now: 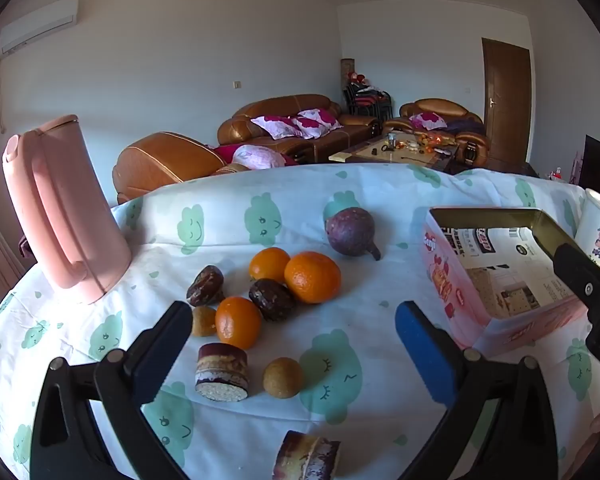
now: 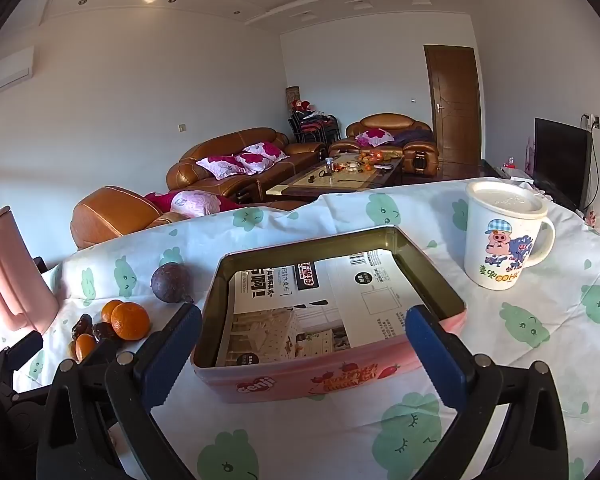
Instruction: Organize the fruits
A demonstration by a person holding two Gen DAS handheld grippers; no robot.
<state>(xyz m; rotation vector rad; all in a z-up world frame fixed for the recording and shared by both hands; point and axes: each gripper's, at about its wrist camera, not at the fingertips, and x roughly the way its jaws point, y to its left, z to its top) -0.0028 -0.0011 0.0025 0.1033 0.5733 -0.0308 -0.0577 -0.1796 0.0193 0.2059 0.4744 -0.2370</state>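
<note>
Clothed table (3 oranges, tin)

white walls | brown sofas | wood door | TV

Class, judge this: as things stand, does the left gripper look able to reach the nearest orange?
Probably yes. The left gripper is open, and the nearest orange lies just ahead between its fingers, though a date touches it.
</note>
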